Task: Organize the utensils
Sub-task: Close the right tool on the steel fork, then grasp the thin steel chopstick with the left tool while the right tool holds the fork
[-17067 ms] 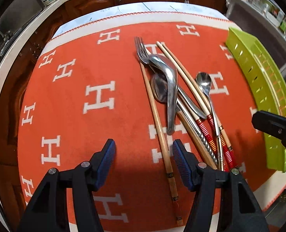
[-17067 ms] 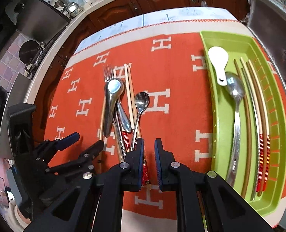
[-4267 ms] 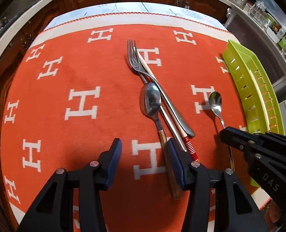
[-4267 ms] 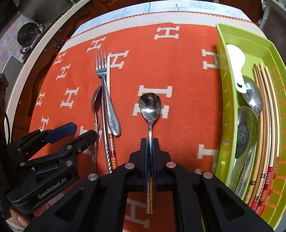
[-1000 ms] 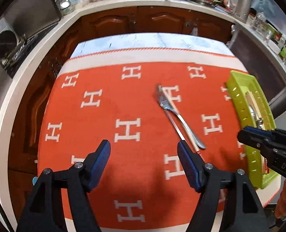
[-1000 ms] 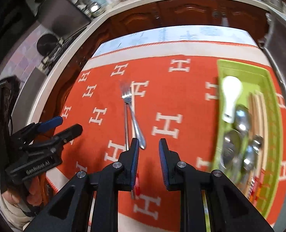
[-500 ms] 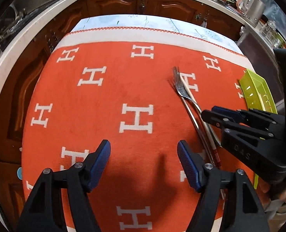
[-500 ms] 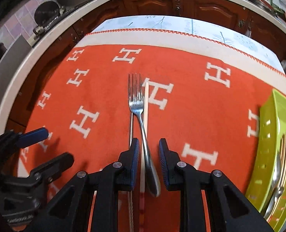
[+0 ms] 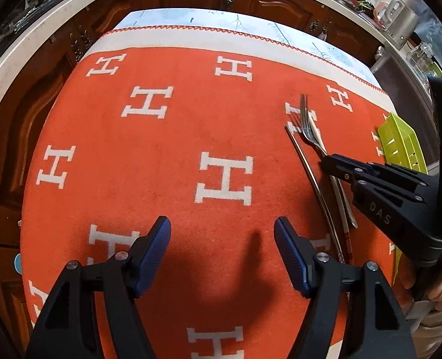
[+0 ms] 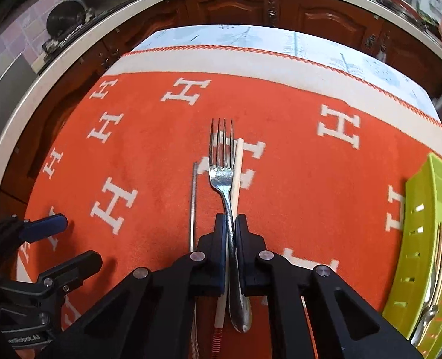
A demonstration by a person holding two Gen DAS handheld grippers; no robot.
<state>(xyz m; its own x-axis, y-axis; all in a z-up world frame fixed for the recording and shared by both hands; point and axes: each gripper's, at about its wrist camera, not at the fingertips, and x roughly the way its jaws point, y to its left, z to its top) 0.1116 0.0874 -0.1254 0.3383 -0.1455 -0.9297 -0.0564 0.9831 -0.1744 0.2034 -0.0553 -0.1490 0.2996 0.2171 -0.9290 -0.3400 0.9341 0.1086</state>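
A silver fork (image 10: 222, 173) lies on the orange cloth (image 10: 280, 179) with a pale chopstick (image 10: 236, 173) along its right side and a thin metal chopstick (image 10: 193, 203) to its left. My right gripper (image 10: 231, 227) is shut on the fork's handle, with the pale chopstick also between the fingers. In the left wrist view the fork (image 9: 309, 133) and the metal chopstick (image 9: 307, 167) lie at the right, with the right gripper (image 9: 328, 161) over them. My left gripper (image 9: 222, 242) is open and empty above bare cloth.
A green tray (image 10: 421, 209) with several utensils stands at the right edge of the cloth; it also shows in the left wrist view (image 9: 400, 142). Wooden cabinets (image 10: 236, 9) and a counter run behind the table.
My right gripper has moved down and forward over the fork and closed on its handle. My left gripper stays open and has shifted slightly left.
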